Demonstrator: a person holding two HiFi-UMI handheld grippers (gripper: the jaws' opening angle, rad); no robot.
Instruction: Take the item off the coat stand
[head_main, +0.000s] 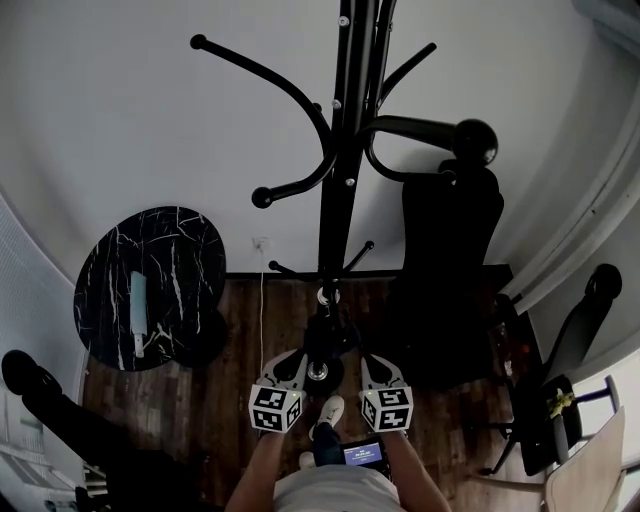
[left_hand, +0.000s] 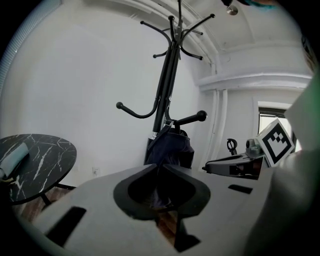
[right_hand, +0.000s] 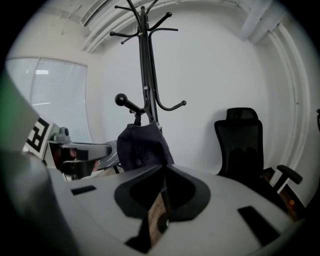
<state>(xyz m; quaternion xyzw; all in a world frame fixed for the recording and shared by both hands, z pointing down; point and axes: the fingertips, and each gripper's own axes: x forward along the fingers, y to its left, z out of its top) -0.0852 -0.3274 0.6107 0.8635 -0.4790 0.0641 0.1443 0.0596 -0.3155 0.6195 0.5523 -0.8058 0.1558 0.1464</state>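
While both grippers sit closed and empty, the dark cap (right_hand: 142, 145) hangs on the coat stand (right_hand: 146, 65).
The left gripper (left_hand: 160, 166) and right gripper (right_hand: 164, 168) each have their jaw tips meeting with nothing pinched between them. They are held side by side, pointing at the stand and apart from it. The cap (dark blue, as far as the dim light lets on) hangs from a low knob-ended arm, close against the pole and clear of the floor. From the head view, a round black marble table (head_main: 150, 290) stands left of the stand and a black office chair (head_main: 450, 240) stands right of it, near the white wall.
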